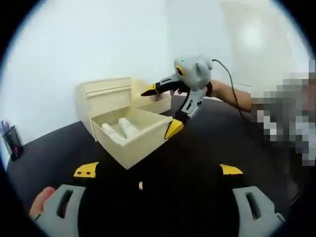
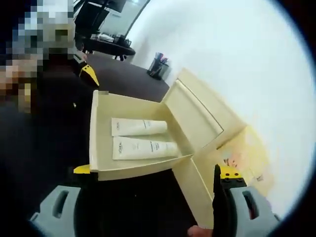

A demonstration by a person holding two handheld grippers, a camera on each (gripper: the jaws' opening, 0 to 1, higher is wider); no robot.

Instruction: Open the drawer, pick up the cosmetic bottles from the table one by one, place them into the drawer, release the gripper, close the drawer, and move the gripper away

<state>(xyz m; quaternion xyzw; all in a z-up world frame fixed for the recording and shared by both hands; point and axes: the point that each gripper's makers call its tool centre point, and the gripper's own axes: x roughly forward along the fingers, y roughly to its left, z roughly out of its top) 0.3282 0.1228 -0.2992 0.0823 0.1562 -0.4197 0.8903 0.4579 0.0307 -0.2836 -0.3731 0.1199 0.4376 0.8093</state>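
In the left gripper view, the left tool (image 1: 158, 170) is low over the dark tabletop (image 1: 197, 148). Its two jaws with yellow tips stand wide apart and there is nothing between them. A fingertip (image 1: 40, 200) of the person shows at the bottom left, beside the grey body of this tool.

Further on the tabletop stands a pale wooden box (image 1: 106, 96), and its drawer (image 1: 136, 140) is pulled out toward the camera. Two white bottles (image 1: 120, 129) lie inside the drawer, side by side and touching or almost touching. The right tool (image 1: 163, 109) is seen here from outside, coming in from the right in the person's hand. Its jaws are apart: one yellow tip is at the front corner of the drawer, the other is higher, near the box behind. It holds nothing.

In the right gripper view, the drawer (image 2: 98, 148) is seen from above and close. The two bottles (image 2: 140, 138) lie flat on its bottom, parallel, with dark print on them; the print is too small to read well. The box (image 2: 207, 118) is to the right of the drawer. The right tool (image 2: 155, 170) has one yellow tip at the outer edge of the drawer wall and the other tip on the far side, close to the box; the drawer front is between them, but I cannot tell if they touch it.

A dark pen cup (image 2: 158, 66) stands on the tabletop near the white wall (image 2: 237, 59), well apart from the box.
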